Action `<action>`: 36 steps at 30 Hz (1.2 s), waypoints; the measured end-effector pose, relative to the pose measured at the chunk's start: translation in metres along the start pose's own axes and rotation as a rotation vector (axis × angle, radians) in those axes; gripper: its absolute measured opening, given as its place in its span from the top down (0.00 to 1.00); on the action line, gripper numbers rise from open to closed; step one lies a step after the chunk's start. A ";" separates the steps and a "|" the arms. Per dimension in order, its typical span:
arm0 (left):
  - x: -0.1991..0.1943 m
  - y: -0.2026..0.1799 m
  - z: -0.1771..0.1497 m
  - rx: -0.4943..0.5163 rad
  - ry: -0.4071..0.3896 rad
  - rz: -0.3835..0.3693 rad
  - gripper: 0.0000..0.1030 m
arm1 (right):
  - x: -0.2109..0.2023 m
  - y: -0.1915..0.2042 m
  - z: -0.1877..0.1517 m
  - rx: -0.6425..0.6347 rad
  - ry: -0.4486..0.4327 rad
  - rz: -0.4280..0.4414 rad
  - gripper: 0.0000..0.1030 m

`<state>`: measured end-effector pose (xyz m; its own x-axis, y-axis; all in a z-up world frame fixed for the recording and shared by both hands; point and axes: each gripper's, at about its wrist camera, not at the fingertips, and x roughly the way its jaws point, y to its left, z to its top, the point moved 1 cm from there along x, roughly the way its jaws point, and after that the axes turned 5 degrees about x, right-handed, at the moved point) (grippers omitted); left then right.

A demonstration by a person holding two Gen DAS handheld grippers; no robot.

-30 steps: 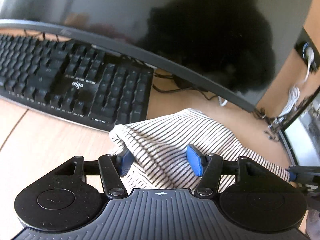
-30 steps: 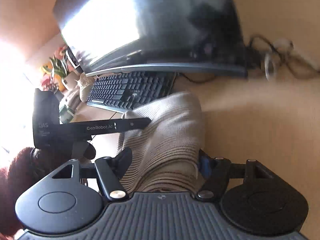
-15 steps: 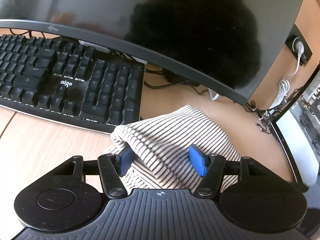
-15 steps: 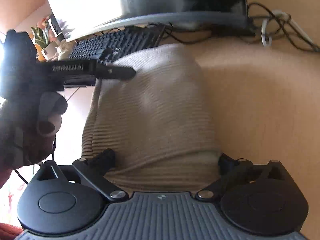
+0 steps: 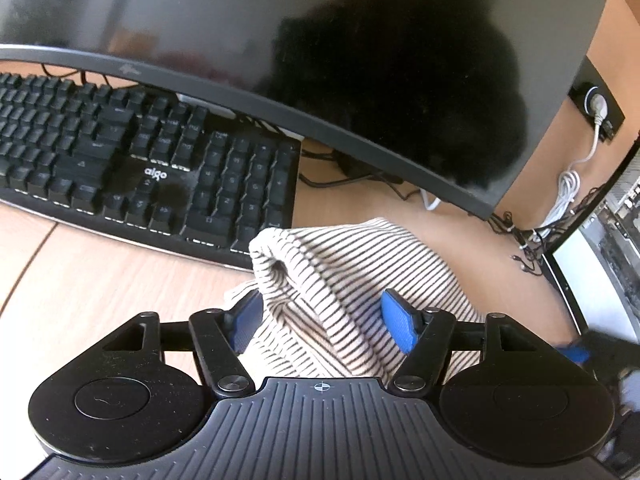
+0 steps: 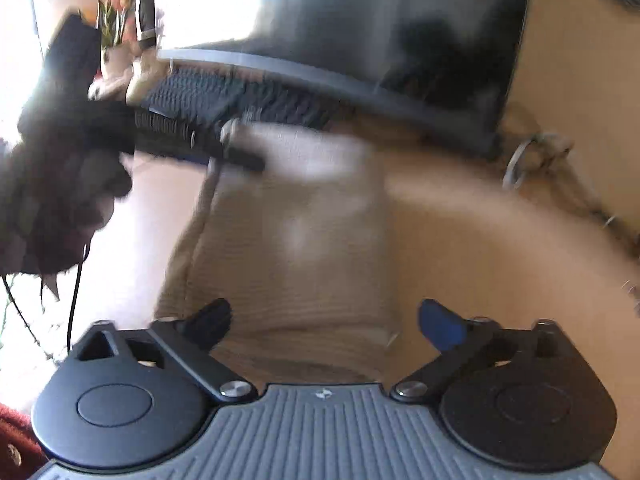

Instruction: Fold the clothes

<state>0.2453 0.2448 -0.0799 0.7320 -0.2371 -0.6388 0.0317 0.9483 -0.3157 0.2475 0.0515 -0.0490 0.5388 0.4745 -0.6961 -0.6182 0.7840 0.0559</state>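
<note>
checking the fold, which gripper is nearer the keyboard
Left. The left gripper sits at the far end of the striped garment, right by the keyboard. The right gripper is at the garment's near end, with the cloth between it and the keyboard.

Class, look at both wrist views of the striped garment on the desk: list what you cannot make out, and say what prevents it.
- Cream, dark-striped knit garment: near part hidden behind the left gripper body, left view.
- Its stripes and folds: motion-blurred, right view.
- Black curved monitor: top cut off by the frame edge; screen shows only dark reflections.
- Potted plant: washed out by glare, right view.
- Right gripper: jaws wide, having just been opening; garment lies between them.
</note>
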 end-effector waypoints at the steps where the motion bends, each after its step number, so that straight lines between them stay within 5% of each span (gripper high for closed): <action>1: 0.001 0.000 0.000 0.002 0.002 0.005 0.30 | -0.001 0.005 0.003 -0.020 -0.026 0.001 0.00; 6: 0.011 0.004 0.001 -0.003 0.014 0.026 0.24 | 0.031 0.041 -0.001 -0.145 -0.029 0.014 0.10; 17: 0.012 0.021 -0.006 -0.138 -0.006 0.027 0.22 | 0.059 0.051 0.004 -0.216 0.039 0.062 0.04; 23: -0.040 0.004 -0.023 -0.229 -0.075 0.008 0.23 | 0.013 -0.026 0.006 0.124 0.004 0.167 0.04; 27: -0.044 -0.020 -0.047 -0.260 -0.014 -0.057 0.15 | 0.035 -0.078 -0.011 0.341 0.085 0.203 0.05; 29: -0.037 -0.032 -0.060 -0.239 0.035 -0.021 0.21 | 0.042 -0.087 -0.019 0.386 0.117 0.249 0.12; 31: -0.030 -0.034 -0.069 -0.262 0.066 -0.009 0.49 | 0.042 -0.090 -0.011 0.388 0.104 0.274 0.31; 36: -0.021 -0.039 -0.075 -0.332 0.059 -0.012 0.51 | 0.038 -0.092 0.017 0.354 0.054 0.309 0.32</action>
<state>0.1773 0.1969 -0.1070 0.6918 -0.2692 -0.6701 -0.1904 0.8271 -0.5288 0.3349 0.0040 -0.0687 0.3241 0.6932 -0.6438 -0.5068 0.7018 0.5006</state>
